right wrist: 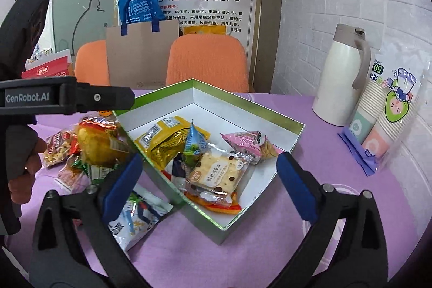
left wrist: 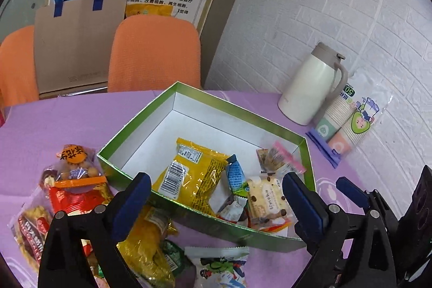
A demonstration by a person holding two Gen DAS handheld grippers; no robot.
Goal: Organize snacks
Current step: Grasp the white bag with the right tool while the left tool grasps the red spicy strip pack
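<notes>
A green-rimmed white box (left wrist: 205, 99) (right wrist: 270, 109) stands on the purple table and holds several snacks: a yellow packet (left wrist: 194, 177) (right wrist: 164, 142), a blue-wrapped sweet (left wrist: 235, 174) (right wrist: 195, 139), a cracker pack (left wrist: 266, 197) (right wrist: 218, 172) and a pink pack (left wrist: 283, 155) (right wrist: 243, 141). Loose snacks (left wrist: 73, 180) (right wrist: 89, 142) lie left of the box, with a white cartoon packet (left wrist: 218, 266) (right wrist: 137, 215) in front. My left gripper (left wrist: 216, 196) is open and empty above the box's near edge. My right gripper (right wrist: 209, 174) is open and empty above the box.
A white thermos jug (left wrist: 313, 82) (right wrist: 343, 77) and a bag of paper cups (left wrist: 351, 118) (right wrist: 388, 112) stand at the right by the brick wall. Two orange chairs (left wrist: 154, 53) (right wrist: 208, 61) and a brown paper bag (left wrist: 78, 45) are behind the table.
</notes>
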